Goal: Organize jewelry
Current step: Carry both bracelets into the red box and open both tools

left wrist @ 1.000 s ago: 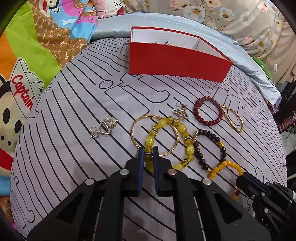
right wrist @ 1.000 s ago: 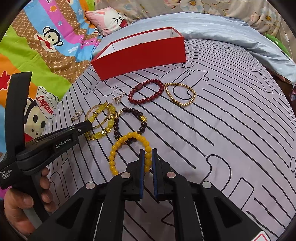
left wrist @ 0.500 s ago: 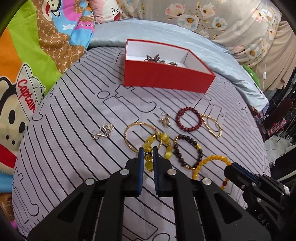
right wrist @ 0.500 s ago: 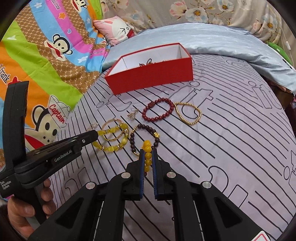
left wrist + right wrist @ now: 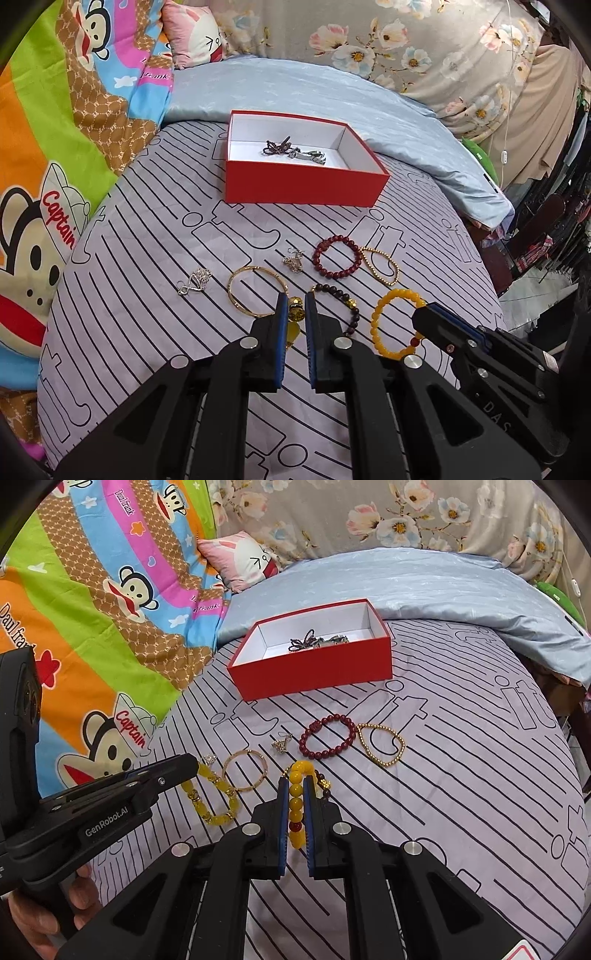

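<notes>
**Both bracelets lifted off the bed, box next**

Change vs. a sec ago: both grippers went up w/ their catch. Left gripper (image 5: 294,308) was pinched on the chunky yellow bracelet (image 5: 214,797); a sec ago that one lay flat across the bangle (image 5: 255,291), now it hung from the tips, clear of the sheet (image 5: 147,280) in the right view. Right gripper (image 5: 295,794) was pinched on the small-bead yellow bracelet (image 5: 395,321), beads stacked between the pads, loop dangling. Jaws on both stayed nearly pressed together the whole sec, no slip seen.

Where stuff was: red box (image 5: 303,184) sat at the far end of the striped sheet, by the blue quilt (image 5: 332,96), w/ a few dark and silver pcs already inside. On the sheet between box and grippers: silver pendant (image 5: 194,282) toward the left edge, bangle, earring (image 5: 293,260), red bracelet (image 5: 337,257), gold bead loop (image 5: 380,266), dark bracelet (image 5: 341,299) nearest.

Read: pick step done for two items, carry to box pending. Six pcs left loose, so task prob. under halfway. Risk: dangling loops could swing and catch the box wall.
</notes>
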